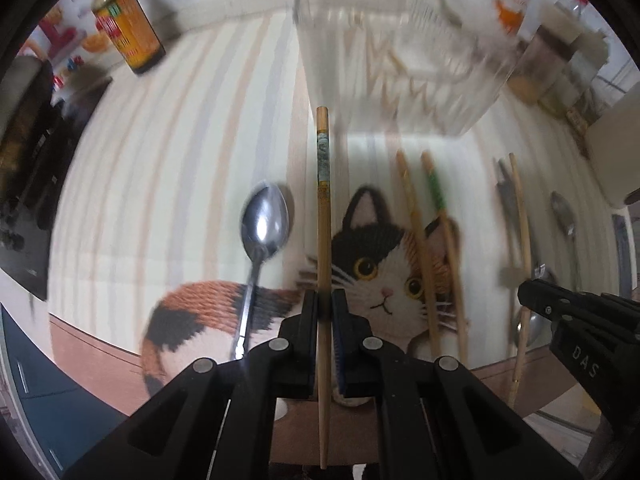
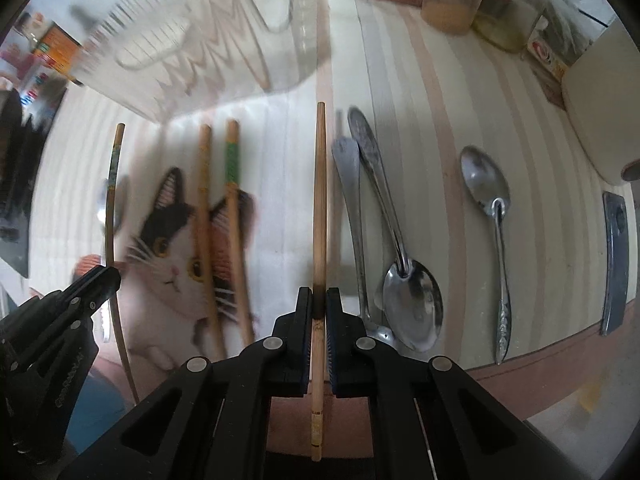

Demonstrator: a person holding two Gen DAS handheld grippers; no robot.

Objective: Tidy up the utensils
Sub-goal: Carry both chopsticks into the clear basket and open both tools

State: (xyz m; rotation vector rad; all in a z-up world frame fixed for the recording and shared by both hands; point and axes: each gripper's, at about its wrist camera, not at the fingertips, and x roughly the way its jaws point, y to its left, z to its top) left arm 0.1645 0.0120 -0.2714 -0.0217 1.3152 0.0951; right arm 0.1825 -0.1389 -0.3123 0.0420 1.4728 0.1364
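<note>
My left gripper (image 1: 325, 304) is shut on a wooden chopstick with a patterned band (image 1: 323, 200), held above the cat placemat (image 1: 376, 264). My right gripper (image 2: 319, 300) is shut on a plain wooden chopstick (image 2: 320, 200). Each gripper also shows at the edge of the other's view. Two more chopsticks (image 2: 204, 200), one with a green band (image 2: 232, 168), lie on the cat's face. A small spoon (image 1: 264, 224) lies left of them. A fork (image 2: 348, 184), a large spoon (image 2: 412, 300) and another spoon (image 2: 486, 184) lie to the right. A clear plastic organizer (image 2: 208, 40) stands behind.
A sauce bottle (image 1: 128, 28) stands at the back left near a black appliance (image 1: 24, 160). Jars (image 2: 452, 0) line the back right beside a white rounded object (image 2: 600, 100). A dark flat tool (image 2: 616, 256) lies near the table's right edge.
</note>
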